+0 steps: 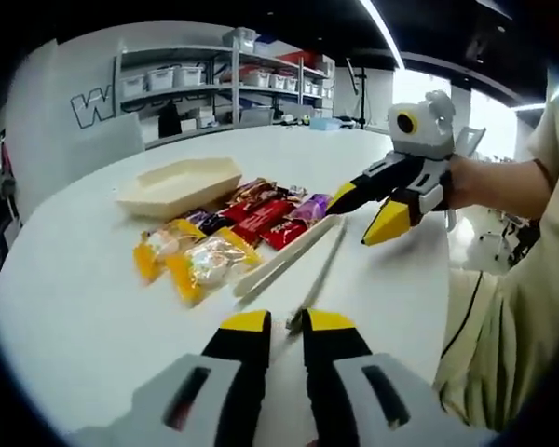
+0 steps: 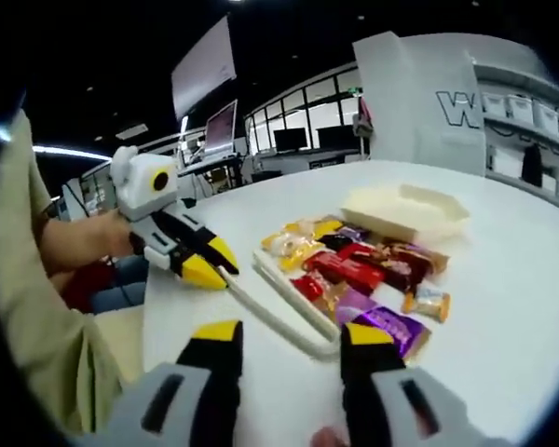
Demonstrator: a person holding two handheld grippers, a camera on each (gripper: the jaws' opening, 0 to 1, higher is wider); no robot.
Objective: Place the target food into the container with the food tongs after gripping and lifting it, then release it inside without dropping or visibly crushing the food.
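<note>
two handheld grippers hover over a white table [image 1: 84, 317] where cream food tongs [image 1: 293, 253] lie open and gripping nothing, beside a pile of wrapped snacks [image 1: 233, 233] near the boat-shaped container [image 1: 179, 184]; the left gripper [image 1: 289, 321] nears the tongs' joined end, its jaws parted, and the right gripper [image 2: 289, 332] is wide open; the crinkly packets look light, slippery and crushable, best pinched gently mid-body

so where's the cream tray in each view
Left gripper view: cream tray sits upper left of centre, behind the wrapped snacks.
Right gripper view: tray sits right of centre, beyond the snacks.
Shared landmark: the white tongs lying beside the snacks.
</note>
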